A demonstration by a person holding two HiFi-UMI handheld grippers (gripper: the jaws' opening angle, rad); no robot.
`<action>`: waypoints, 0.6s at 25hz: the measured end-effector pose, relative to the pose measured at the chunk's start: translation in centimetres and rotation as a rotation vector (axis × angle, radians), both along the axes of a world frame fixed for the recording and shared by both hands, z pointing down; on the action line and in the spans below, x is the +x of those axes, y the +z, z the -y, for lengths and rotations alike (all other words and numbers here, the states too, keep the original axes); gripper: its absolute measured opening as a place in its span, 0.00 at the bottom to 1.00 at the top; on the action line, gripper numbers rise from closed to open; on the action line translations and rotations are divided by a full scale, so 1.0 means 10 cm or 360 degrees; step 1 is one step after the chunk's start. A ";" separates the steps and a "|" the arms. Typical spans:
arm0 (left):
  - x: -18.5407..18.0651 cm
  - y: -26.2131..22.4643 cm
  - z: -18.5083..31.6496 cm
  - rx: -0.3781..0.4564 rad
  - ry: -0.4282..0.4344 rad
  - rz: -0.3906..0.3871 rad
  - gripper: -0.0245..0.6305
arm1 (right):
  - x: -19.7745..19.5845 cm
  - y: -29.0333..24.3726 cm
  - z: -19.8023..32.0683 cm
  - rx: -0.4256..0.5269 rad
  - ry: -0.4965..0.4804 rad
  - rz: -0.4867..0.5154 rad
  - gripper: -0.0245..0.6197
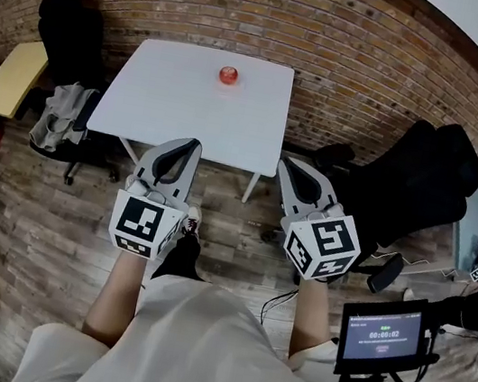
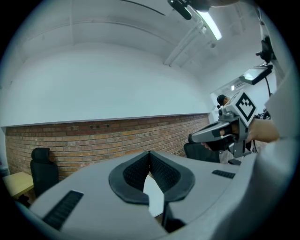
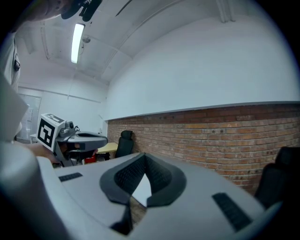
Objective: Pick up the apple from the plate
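"Grey jaws with black pads first: is either one holding anything?"

"No. The left gripper [image 1: 194, 144] has its pad tips pressed together with nothing between them, and the left gripper view shows only pale tabletop through the slot below the tips. The right gripper [image 1: 286, 161] is closed and empty in the same way. Both are held about level in front of the person's waist, side by side and apart from each other."

"And the fruit?"

"A small round red apple [image 1: 228, 75] sits well ahead of both sets of tips, roughly on the line between them. It is near the far edge of a square white table [image 1: 164, 99], whose near edge lies just beyond the tips. From here I can't make out a plate under it."

"What lies further out?"

"A red brick wall [image 1: 357, 42] behind the table, a black office chair [image 1: 71, 28] off to the left gripper's outer side, and wooden plank floor [image 1: 23, 221] underneath."

"So how far along are we?"

"I'd say barely started. The apple is untouched. One gripper has yet to go out over the table, spread its jaws, close on the apple and lift it."
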State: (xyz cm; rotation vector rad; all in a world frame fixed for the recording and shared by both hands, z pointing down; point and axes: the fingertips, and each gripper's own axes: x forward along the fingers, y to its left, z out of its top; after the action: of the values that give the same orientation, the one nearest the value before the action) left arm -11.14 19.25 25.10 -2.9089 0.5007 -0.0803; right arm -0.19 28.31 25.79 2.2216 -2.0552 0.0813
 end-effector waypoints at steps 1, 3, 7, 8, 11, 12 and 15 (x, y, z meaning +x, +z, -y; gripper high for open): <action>0.04 0.00 0.03 -0.0001 0.0002 -0.0001 0.05 | 0.04 0.00 0.03 -0.0001 0.0002 0.0000 0.04; 0.13 0.01 0.12 -0.0006 0.0006 0.0000 0.05 | 0.13 0.01 0.13 -0.0004 0.0009 0.0003 0.04; 0.29 0.04 0.28 -0.0019 0.0019 0.0005 0.05 | 0.29 0.03 0.28 -0.0017 0.0024 0.0003 0.04; 0.31 0.06 0.29 -0.0021 0.0025 0.0006 0.05 | 0.31 0.04 0.28 -0.0018 0.0031 0.0002 0.04; 0.37 0.08 0.28 -0.0024 0.0049 -0.0001 0.05 | 0.36 0.04 0.26 -0.0016 0.0057 -0.0006 0.04; 0.41 0.08 0.30 -0.0024 0.0057 -0.0003 0.05 | 0.39 0.04 0.27 -0.0016 0.0065 -0.0009 0.04; 0.58 0.13 0.48 -0.0036 0.0070 0.0003 0.05 | 0.56 0.09 0.42 -0.0029 0.0086 -0.0004 0.04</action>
State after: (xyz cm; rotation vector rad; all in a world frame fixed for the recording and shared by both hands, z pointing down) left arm -5.29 14.46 26.43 -2.9402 0.4378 -0.0828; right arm 5.46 24.06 26.72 2.2657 -1.9852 0.1015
